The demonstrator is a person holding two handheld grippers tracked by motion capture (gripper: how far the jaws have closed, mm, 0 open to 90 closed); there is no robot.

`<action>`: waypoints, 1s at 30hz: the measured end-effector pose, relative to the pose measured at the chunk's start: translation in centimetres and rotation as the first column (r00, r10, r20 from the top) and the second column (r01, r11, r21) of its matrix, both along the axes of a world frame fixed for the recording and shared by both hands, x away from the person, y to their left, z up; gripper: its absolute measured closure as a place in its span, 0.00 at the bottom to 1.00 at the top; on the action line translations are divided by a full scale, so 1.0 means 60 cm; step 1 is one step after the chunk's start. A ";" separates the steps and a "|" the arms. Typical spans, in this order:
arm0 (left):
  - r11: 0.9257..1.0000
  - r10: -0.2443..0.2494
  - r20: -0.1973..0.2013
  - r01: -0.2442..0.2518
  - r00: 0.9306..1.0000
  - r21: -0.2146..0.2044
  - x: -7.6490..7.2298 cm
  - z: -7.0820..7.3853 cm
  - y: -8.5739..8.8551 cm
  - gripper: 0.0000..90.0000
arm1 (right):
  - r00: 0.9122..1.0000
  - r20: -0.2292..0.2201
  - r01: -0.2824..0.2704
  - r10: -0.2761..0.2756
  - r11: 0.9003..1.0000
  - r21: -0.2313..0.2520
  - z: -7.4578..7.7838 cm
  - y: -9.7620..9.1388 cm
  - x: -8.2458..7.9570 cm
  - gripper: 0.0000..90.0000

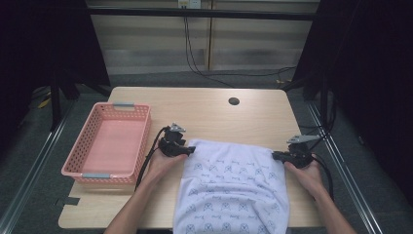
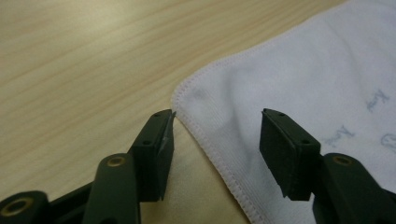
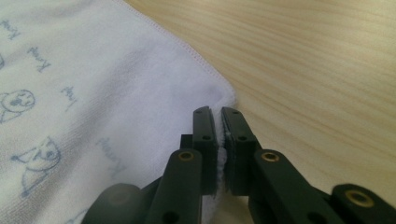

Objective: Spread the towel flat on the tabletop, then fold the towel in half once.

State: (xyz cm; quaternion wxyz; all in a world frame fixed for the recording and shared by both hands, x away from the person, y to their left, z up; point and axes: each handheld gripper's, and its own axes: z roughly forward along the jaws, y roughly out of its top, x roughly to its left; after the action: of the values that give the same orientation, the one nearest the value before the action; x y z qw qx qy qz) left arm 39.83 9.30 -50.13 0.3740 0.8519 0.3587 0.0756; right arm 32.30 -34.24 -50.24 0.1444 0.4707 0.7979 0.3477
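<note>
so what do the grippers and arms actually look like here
Both grippers, left gripper and right gripper, are black with two flat-padded jaws, brass-coloured pivot pins and a grey three-cornered plate on top. A black cable trails from each. The forearms are bare, no sleeves.

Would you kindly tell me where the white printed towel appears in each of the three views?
High view: the towel lies at lower centre, running off the table's near edge.
Left gripper view: its corner fills the right side, edge between open jaws.
Right gripper view: it covers the left, corner pinched in shut jaws.
Shared landmark: the wooden table.
</note>
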 end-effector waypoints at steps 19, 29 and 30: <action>0.986 -0.026 0.035 0.032 0.999 -0.162 0.019 0.067 0.013 0.97 | 0.997 0.069 0.007 -0.017 0.989 0.146 0.053 -0.019 0.022 0.97; 0.967 0.019 0.116 0.012 0.993 -0.254 0.039 0.158 0.055 0.97 | 0.978 0.206 -0.011 -0.039 0.971 0.238 0.170 -0.015 0.082 0.97; 0.964 0.022 0.117 0.011 0.993 -0.267 0.043 0.163 0.060 0.97 | 0.977 0.210 -0.009 -0.046 0.967 0.255 0.176 -0.018 0.086 0.97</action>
State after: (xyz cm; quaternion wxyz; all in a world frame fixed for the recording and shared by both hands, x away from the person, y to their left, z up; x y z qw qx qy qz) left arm 42.38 12.90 -40.32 0.5060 0.7866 0.3451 0.0781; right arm 37.47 -35.30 -39.67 0.1711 0.4525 0.7223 0.4942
